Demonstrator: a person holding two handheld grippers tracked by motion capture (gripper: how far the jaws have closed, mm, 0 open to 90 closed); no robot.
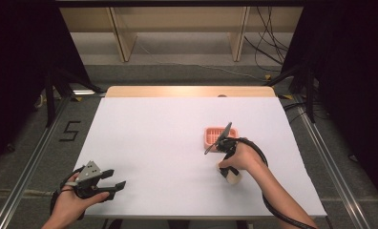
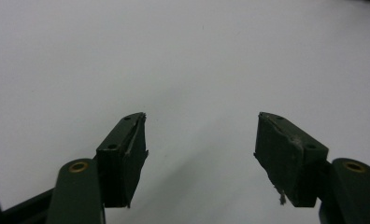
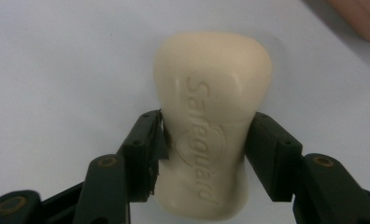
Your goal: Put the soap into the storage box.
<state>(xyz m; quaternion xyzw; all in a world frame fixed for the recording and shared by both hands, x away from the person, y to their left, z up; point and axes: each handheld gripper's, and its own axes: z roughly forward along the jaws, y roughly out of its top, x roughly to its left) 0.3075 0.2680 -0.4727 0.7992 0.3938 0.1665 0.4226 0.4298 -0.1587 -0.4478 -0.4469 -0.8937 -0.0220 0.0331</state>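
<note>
Room: dark curtains hang on both sides, a grey carpeted floor [image 1: 44,143] runs under the rig, and pale wooden frames [image 1: 125,38] stand at the far end with loose cables [image 1: 268,47] trailing beside them.
Floor mark: a black "5" [image 1: 70,130] is taped on the carpet to the left of the table.
Table: a white sheet covers the table [image 1: 168,143]; a strip of bare wood [image 1: 187,91] shows along its far edge.
Left gripper: the left gripper [image 1: 116,179] sits at the near left corner of the table, held in the person's left hand [image 1: 72,202], with the grey three-cornered plate [image 1: 89,171] on top.
Left jaws: in the left gripper view the left gripper [image 2: 202,140] has its jaws spread wide apart, nothing between them, plain white sheet beyond.
Right gripper: the person's right hand [image 1: 242,157] holds the right gripper [image 1: 230,175] right of centre, pointed down toward the near side, its cable [image 1: 263,191] looping back along the forearm.
Soap: a cream bar of soap [image 3: 211,121], stamped "Safeguard", lies on the sheet; from the high view it peeks out just below the right hand [image 1: 233,177].
Right jaws: the right gripper [image 3: 205,140] has both pads pressed against the narrow waist of the bar, one each side, clamped on it.
Soap dish: a pink slatted soap dish [image 1: 213,135] rests on the sheet just beyond the right hand, apart from the bar; a pink corner [image 3: 360,18] shows at the top right of the right gripper view.
</note>
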